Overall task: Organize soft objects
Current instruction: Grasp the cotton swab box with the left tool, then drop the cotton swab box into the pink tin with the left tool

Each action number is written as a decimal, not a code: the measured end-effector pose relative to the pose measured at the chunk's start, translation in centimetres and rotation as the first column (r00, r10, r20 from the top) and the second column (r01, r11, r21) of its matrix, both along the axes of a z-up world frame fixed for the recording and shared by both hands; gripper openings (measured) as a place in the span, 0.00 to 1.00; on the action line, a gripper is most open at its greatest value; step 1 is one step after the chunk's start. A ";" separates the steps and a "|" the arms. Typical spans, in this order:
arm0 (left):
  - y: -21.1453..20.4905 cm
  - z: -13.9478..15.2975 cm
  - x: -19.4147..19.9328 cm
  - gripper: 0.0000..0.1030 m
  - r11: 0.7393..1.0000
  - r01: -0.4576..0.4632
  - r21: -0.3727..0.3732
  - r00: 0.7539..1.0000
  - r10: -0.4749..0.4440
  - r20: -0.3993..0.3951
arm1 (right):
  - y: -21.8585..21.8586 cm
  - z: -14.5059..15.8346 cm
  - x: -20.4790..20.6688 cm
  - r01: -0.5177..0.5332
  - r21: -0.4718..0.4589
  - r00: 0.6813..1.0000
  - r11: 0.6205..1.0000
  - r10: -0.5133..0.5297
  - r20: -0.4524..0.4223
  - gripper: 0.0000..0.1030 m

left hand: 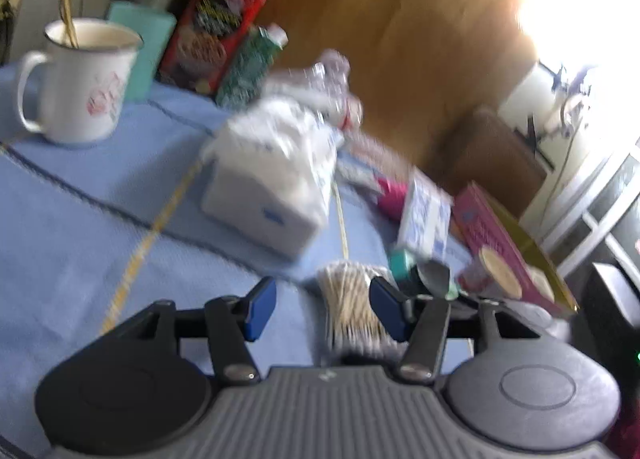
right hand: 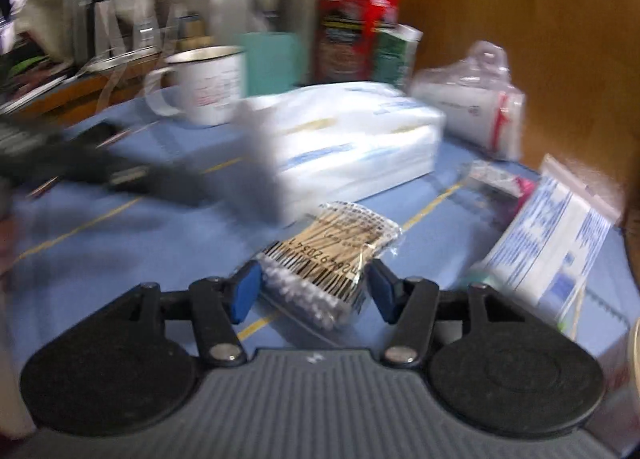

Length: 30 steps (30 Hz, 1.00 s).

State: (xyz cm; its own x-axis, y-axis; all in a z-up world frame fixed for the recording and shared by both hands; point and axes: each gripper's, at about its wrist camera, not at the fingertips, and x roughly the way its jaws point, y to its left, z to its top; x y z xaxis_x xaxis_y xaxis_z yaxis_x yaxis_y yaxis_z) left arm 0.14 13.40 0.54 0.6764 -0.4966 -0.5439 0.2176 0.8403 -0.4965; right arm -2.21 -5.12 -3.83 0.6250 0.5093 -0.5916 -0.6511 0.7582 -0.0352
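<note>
Nearest the lens: right gripper, blue pads spread to either side of a clear packet of wooden cotton swabs, no pad seen pressing it. Packet flat on the blue cloth-covered table, toward its near edge. Left gripper likewise spread, same swab packet beside its right pad, contact unclear through blur. Just beyond the packet, a white plastic-wrapped tissue pack mid-table. Farther back, a white enamel mug, a red carton against the far edge. Blue-and-white printed pouch by the right edge.
</note>
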 end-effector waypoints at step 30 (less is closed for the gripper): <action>-31.5 6.7 1.0 0.42 0.898 0.386 0.212 0.906 -0.413 0.097 | -18.2 1.6 -9.6 0.361 0.190 0.878 0.913 -0.402 0.259 0.32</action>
